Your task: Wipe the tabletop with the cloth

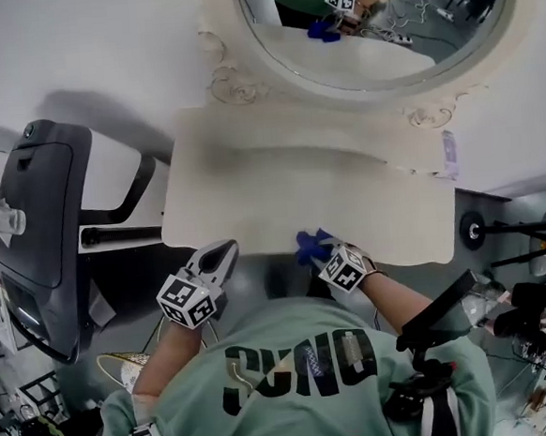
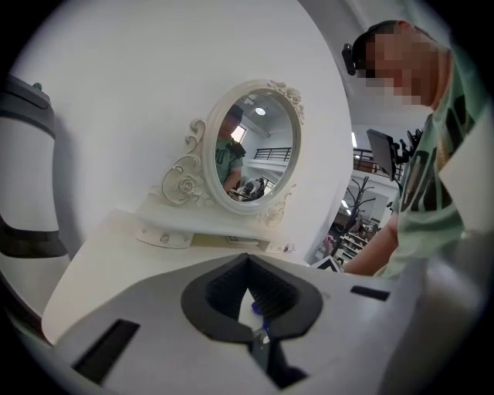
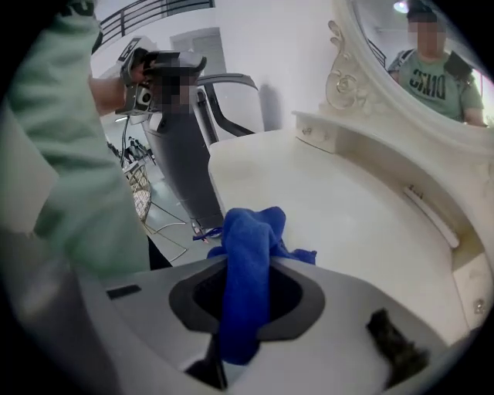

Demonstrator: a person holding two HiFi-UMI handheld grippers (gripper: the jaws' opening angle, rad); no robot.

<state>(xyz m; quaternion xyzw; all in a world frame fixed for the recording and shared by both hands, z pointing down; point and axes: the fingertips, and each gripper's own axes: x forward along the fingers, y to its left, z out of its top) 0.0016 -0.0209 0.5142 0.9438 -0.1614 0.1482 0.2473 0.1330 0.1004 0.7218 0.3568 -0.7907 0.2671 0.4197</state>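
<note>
A blue cloth (image 1: 309,246) is bunched at the near edge of the cream tabletop (image 1: 289,187), and my right gripper (image 1: 321,253) is shut on it. In the right gripper view the cloth (image 3: 251,254) runs up between the jaws and flops over their tips above the tabletop (image 3: 332,200). My left gripper (image 1: 221,257) hovers just off the table's near left edge, shut with nothing in it. In the left gripper view its jaws (image 2: 248,289) meet at the tips and face the tabletop (image 2: 108,258).
An oval mirror (image 1: 371,26) in an ornate cream frame stands on a raised shelf (image 1: 340,113) at the back of the table. A dark grey chair (image 1: 38,221) stands left of the table. Black stands and clutter (image 1: 534,305) sit at the right.
</note>
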